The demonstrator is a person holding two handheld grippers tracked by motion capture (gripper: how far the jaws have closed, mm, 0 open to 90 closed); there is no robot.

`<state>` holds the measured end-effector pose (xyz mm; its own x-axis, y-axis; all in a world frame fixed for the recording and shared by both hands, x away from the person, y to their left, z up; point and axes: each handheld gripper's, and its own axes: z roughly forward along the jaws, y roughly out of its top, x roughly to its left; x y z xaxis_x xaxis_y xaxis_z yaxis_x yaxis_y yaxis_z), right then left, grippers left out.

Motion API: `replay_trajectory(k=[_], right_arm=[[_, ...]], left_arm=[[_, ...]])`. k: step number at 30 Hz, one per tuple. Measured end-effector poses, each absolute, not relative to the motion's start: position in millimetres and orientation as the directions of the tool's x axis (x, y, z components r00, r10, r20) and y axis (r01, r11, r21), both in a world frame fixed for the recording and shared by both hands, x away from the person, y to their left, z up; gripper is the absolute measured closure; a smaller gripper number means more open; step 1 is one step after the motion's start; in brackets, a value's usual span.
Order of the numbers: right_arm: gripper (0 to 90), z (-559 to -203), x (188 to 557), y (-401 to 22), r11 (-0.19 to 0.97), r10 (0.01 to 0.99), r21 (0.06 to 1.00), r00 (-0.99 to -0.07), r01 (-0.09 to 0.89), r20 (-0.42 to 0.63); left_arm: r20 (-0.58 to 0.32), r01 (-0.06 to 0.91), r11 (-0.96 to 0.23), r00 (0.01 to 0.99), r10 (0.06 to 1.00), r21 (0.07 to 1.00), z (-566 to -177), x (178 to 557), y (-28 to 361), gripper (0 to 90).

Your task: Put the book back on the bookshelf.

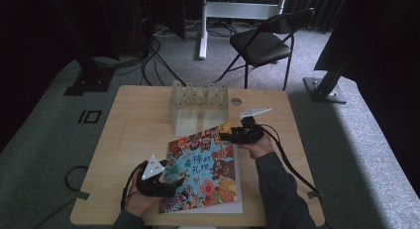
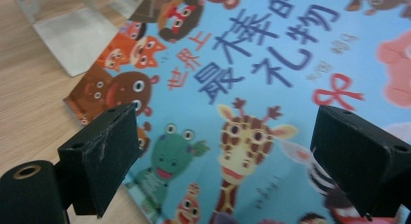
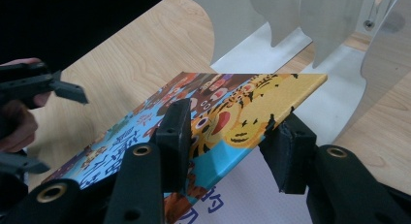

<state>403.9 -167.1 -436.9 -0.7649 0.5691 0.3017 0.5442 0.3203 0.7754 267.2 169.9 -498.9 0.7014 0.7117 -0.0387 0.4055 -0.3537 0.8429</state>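
Right now the right gripper (image 3: 228, 141) clamps the raised far corner of a colourful cartoon-animal picture book (image 1: 205, 169), one jaw on the cover and one beneath it. That book lies on the light wooden table (image 1: 129, 125), just before a clear plastic slotted rack (image 1: 198, 102). At its near-left edge, the left gripper (image 2: 223, 151) hangs with its jaws wide, holding nothing.

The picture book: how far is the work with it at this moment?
Done: the right claw has the picture book by its far corner, cover raised off the pages. In hand: the open left claw hovers over the cover's near side. Left: the book is not in the clear rack, which stands behind it.
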Motion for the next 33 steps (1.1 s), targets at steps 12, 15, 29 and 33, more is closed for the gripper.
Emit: replay_trajectory(k=[12,15,29,33], right_arm=[[62.2,-435.8,407.3,-169.3,0.284,0.558,0.763,-0.747,0.581,0.361],[63.6,-435.3,407.7,-169.5,0.270,0.564,0.756,-0.735,0.596,0.378],[66.5,-428.8,405.5,-164.6,0.252,0.578,0.759,-0.722,0.601,0.380],[66.7,-427.1,405.2,-163.6,0.255,0.577,0.761,-0.725,0.597,0.376]], left_arm=[[-0.088,0.466,-0.328,0.672,0.735,0.821,-509.8,291.1,176.0,10.9],[-0.089,0.469,-0.327,0.670,0.737,0.820,-509.4,292.3,176.9,11.2],[-0.103,0.480,-0.304,0.652,0.751,0.823,-508.6,296.0,185.5,13.1],[-0.105,0.479,-0.304,0.656,0.747,0.824,-508.1,295.7,185.9,13.8]])
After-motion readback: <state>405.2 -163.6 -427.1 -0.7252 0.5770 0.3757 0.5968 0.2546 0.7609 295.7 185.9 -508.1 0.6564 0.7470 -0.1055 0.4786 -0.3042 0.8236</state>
